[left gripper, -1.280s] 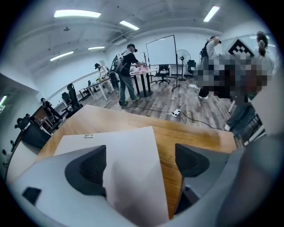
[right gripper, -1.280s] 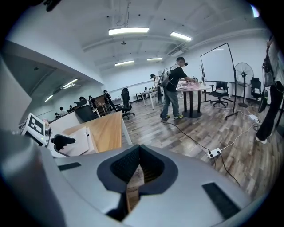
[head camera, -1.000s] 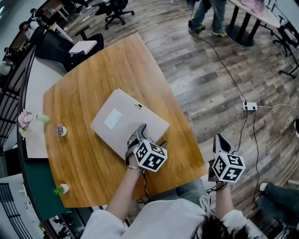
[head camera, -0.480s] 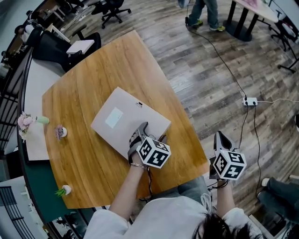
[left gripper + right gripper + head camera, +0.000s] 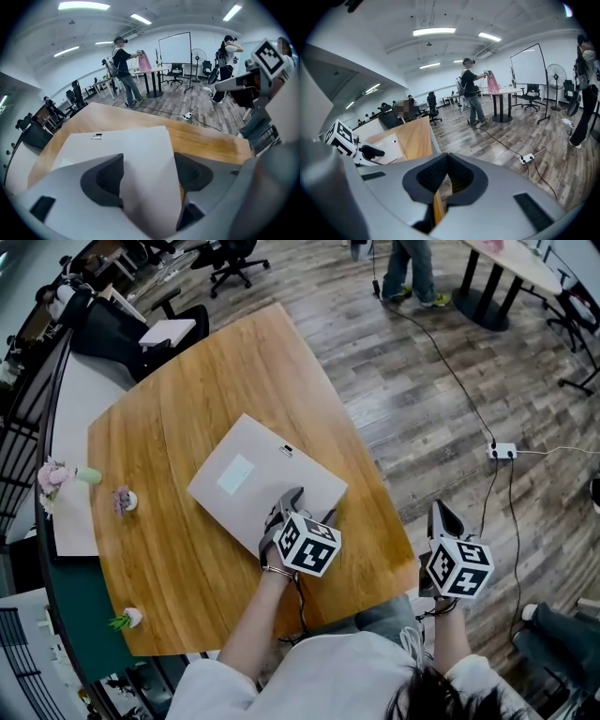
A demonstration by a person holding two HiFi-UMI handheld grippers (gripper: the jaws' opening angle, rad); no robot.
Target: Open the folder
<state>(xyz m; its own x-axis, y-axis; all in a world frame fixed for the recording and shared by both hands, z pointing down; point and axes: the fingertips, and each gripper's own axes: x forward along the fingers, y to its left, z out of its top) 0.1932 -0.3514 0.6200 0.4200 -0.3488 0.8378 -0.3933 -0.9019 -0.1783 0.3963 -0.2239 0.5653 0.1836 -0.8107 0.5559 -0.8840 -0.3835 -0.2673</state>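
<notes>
A flat pale grey folder [image 5: 248,479] lies closed on the wooden table [image 5: 169,427], with a small pale label and a little clasp on its cover. My left gripper [image 5: 305,509] stands over its near right corner. In the left gripper view the folder [image 5: 140,154] runs between the jaws of the left gripper [image 5: 147,180], which have just been closing. One pad sits over the cover and the other just past the folder's right edge, neither pressing. My right gripper [image 5: 439,514] hangs off the table's right side, its jaws [image 5: 447,159] shut on nothing.
Two small potted plants [image 5: 123,502] [image 5: 122,620] and a flower vase [image 5: 52,479] stand near the table's left edge. A power strip [image 5: 502,452] and its cable lie on the wood floor at the right. A person [image 5: 408,268] stands at the far side.
The left gripper stays at the folder's near right corner, its fingers drawn a little closer together. The right gripper has kept its place beside the table.
</notes>
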